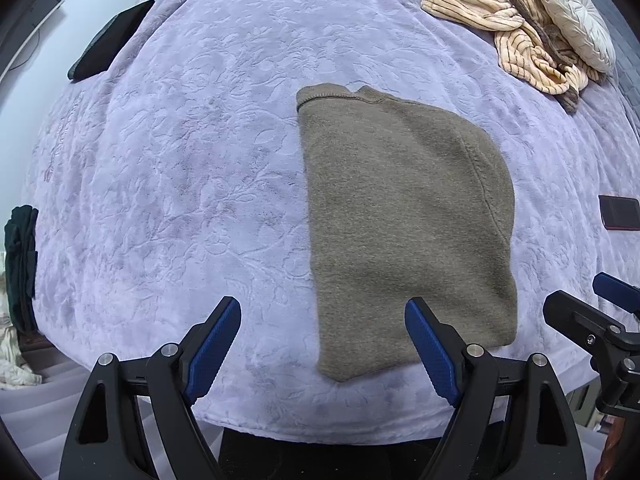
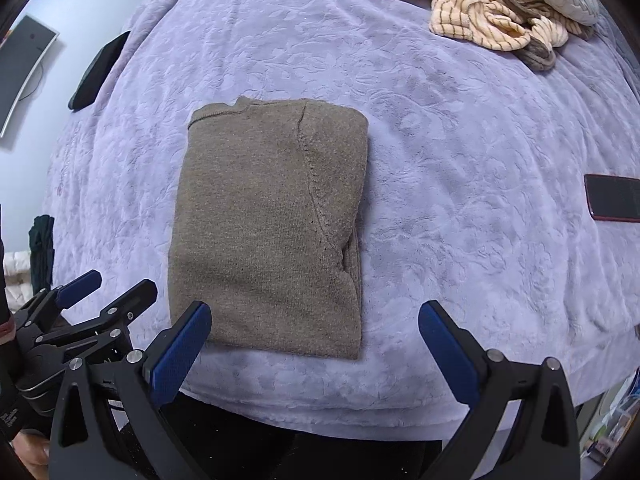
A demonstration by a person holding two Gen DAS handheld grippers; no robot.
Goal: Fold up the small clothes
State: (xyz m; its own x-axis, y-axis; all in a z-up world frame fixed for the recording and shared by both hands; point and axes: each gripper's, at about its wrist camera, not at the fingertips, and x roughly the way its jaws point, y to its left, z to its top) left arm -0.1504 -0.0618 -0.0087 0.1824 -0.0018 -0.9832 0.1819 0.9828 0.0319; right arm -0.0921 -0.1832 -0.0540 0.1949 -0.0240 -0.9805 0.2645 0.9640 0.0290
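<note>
An olive-brown knit garment [image 1: 404, 216] lies folded into a tall rectangle on the lavender bed cover [image 1: 192, 184]; it also shows in the right wrist view [image 2: 268, 224], its near hem by the bed's front edge. My left gripper [image 1: 324, 320] is open and empty, hovering just short of the garment's near left corner. My right gripper [image 2: 316, 324] is open and empty, above the garment's near right corner. Each gripper shows in the other's view: the right one [image 1: 600, 308] and the left one [image 2: 100, 292].
A striped cream garment [image 1: 508, 28] and a pale round cushion [image 1: 576, 16] lie at the far right. A dark folded item [image 1: 108, 40] sits at the far left. A phone [image 2: 614, 198] lies on the right. Dark clothing [image 1: 20, 264] hangs off the left.
</note>
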